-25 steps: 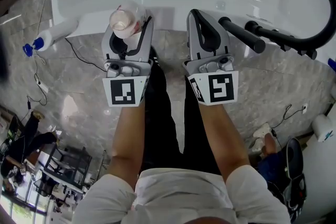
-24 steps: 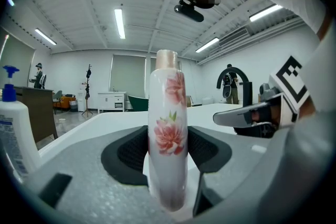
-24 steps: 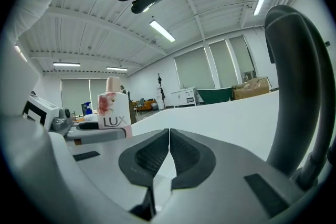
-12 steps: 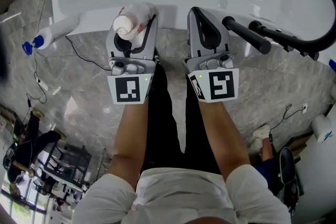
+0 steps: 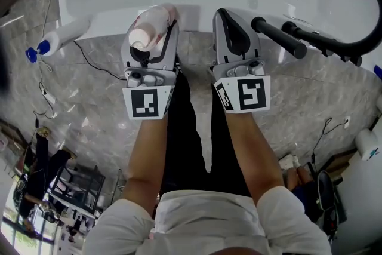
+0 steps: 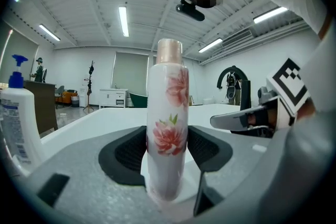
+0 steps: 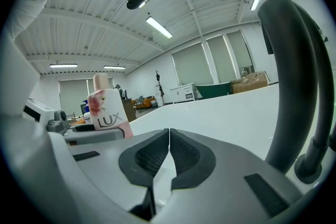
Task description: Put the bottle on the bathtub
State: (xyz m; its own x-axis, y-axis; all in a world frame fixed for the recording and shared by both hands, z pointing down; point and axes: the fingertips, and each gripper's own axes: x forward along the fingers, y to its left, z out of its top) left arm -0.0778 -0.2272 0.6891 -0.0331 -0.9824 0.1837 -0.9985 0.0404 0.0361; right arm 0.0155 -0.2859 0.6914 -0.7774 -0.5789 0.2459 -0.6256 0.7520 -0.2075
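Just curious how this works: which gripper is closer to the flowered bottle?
Left. The left gripper has the bottle between its jaws; the right gripper is alongside, to its right, not touching it.

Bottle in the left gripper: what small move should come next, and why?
Probably ease the left gripper down slightly until the bottle stands on the bathtub rim. Its pads clasp the bottle upright at the rim's near edge, and whether the base already touches cannot be told.
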